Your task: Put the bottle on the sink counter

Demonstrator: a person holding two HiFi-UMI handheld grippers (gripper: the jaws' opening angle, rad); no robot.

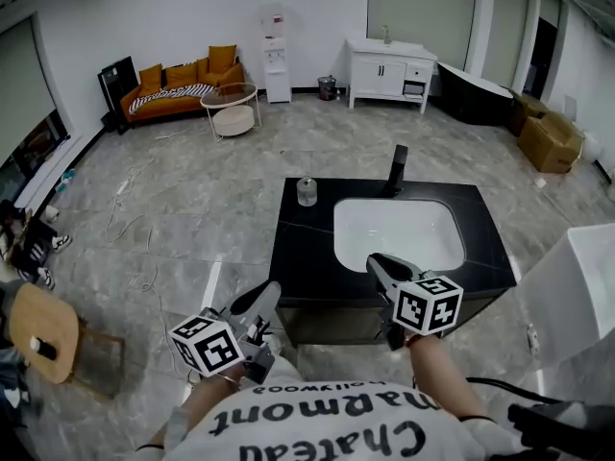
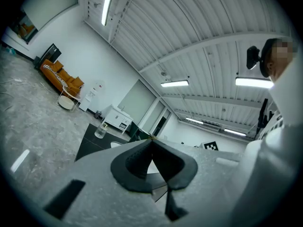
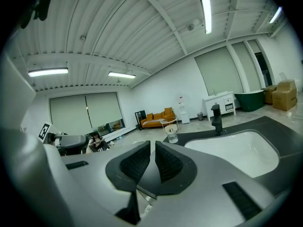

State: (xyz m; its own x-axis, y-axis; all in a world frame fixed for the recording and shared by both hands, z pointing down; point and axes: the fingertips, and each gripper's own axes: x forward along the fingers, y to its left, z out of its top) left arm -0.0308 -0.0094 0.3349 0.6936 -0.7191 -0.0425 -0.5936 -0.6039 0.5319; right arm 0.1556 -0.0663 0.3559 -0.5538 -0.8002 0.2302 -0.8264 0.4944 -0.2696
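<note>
A small clear bottle (image 1: 307,191) stands upright at the far left corner of the black sink counter (image 1: 306,257); it also shows in the left gripper view (image 2: 101,129) and the right gripper view (image 3: 173,135). The counter holds a white basin (image 1: 399,233) and a black faucet (image 1: 397,169). My left gripper (image 1: 270,294) hangs below the counter's near left corner, its jaws (image 2: 151,138) together and empty. My right gripper (image 1: 376,261) hovers over the counter's near edge by the basin, jaws (image 3: 152,143) almost touching with nothing between them. Both are well short of the bottle.
An orange sofa (image 1: 183,84), a round side table (image 1: 231,109), a water dispenser (image 1: 276,56) and a white cabinet (image 1: 389,70) line the far wall. Cardboard boxes (image 1: 550,140) sit at the right, a wooden chair (image 1: 43,334) at the near left, a white unit (image 1: 577,286) at the right.
</note>
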